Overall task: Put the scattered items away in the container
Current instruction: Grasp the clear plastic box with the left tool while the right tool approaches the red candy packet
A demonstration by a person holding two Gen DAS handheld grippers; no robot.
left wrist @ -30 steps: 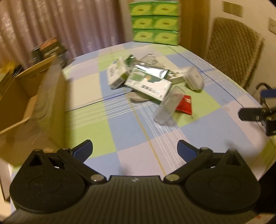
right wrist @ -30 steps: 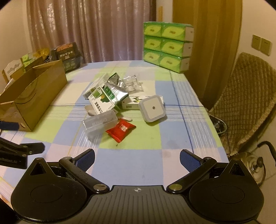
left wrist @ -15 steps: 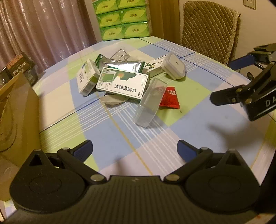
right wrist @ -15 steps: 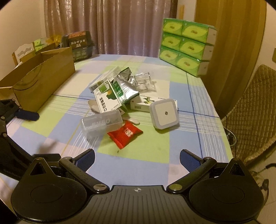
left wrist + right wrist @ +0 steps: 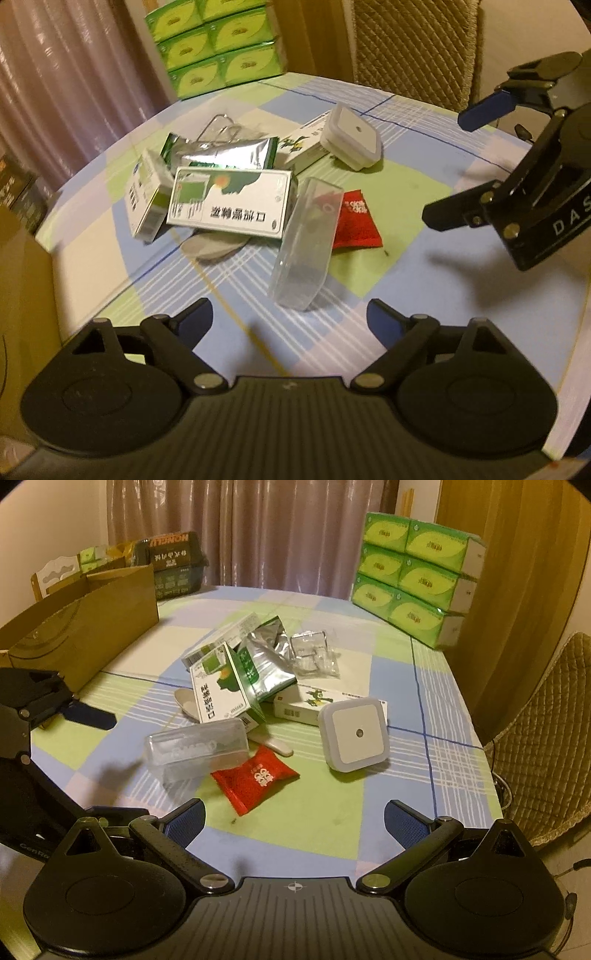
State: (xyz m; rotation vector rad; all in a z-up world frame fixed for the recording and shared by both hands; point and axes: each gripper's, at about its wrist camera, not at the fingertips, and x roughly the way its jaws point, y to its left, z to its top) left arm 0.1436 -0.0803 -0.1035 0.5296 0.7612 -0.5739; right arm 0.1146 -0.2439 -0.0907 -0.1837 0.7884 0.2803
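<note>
A heap of items lies mid-table: a clear plastic box (image 5: 304,243) (image 5: 197,749), a red sachet (image 5: 355,224) (image 5: 255,778), a green-and-white carton (image 5: 231,203) (image 5: 221,692), a foil pouch (image 5: 267,666), a white square night light (image 5: 351,136) (image 5: 354,734) and a flat white box (image 5: 314,703). The brown cardboard box (image 5: 81,627) stands at the left. My left gripper (image 5: 290,323) is open and empty, just short of the clear box. My right gripper (image 5: 294,823) is open and empty, just short of the red sachet.
A stack of green tissue packs (image 5: 417,579) stands at the table's far right. A dark carton (image 5: 173,565) sits behind the cardboard box. A wicker chair (image 5: 546,746) stands off the right edge. A small clear bag (image 5: 314,657) lies behind the heap.
Both grippers have moved in toward the heap and lower over the table. The left gripper swung right, away from the cardboard box. Both stay open; nothing was picked up.
</note>
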